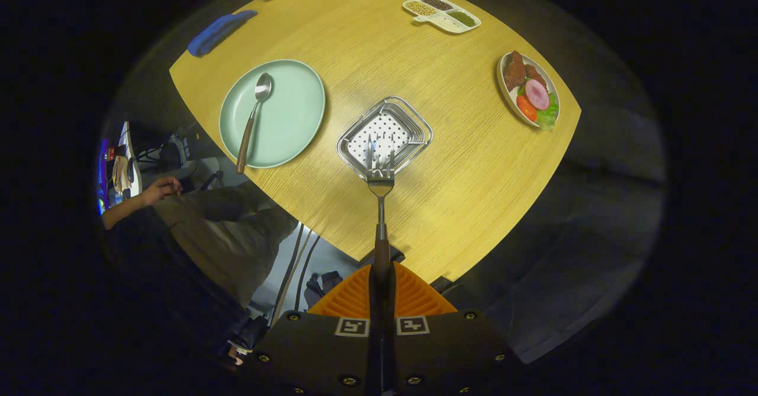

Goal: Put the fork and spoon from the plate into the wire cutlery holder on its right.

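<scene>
The fork [381,177] is clamped by its wooden handle between both fingers of the gripper [382,292], tines pointed toward 12 o'clock and hanging over the near rim of the wire cutlery holder [414,125]. At about 10 o'clock from the holder, the spoon [253,118] is seen lying on the pale green plate [299,106]. Both rest on the wooden table [462,177], with a food plate [529,89] at 2 o'clock.

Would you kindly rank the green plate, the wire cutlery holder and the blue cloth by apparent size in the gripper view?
1. green plate, clearly largest.
2. wire cutlery holder.
3. blue cloth, smallest, though it lies farther away, so this is unsure.

The tool is shut on the fork, whose tines are over the holder.
</scene>
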### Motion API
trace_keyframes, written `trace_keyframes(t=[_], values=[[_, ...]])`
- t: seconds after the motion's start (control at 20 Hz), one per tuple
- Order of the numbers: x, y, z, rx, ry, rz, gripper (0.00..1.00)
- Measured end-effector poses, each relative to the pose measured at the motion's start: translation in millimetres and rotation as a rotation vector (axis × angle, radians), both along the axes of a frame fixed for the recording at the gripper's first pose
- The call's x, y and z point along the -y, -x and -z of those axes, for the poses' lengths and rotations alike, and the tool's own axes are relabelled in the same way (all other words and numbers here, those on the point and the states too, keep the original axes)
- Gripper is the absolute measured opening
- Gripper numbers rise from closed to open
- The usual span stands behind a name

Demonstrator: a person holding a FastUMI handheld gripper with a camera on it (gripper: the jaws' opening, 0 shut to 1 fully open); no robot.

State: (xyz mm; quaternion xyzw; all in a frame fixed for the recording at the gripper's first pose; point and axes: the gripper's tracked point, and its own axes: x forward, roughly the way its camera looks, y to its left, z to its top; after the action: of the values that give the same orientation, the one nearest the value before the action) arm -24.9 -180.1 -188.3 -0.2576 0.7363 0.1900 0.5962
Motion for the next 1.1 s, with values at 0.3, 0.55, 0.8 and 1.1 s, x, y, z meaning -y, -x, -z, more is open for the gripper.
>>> trace_keyframes(t=[0.3,0.55,0.8,1.1], values=[[-7.7,-17.3,14.4,-0.128,0.036,-0.003,0.02],[-9.2,-36.9,27.0,-0.226,0.114,-0.03,0.02],[-11.4,-54.7,44.2,-0.278,0.176,-0.054,0.03],[-28.8,-67.8,55.0,-0.283,0.156,-0.003,0.1]])
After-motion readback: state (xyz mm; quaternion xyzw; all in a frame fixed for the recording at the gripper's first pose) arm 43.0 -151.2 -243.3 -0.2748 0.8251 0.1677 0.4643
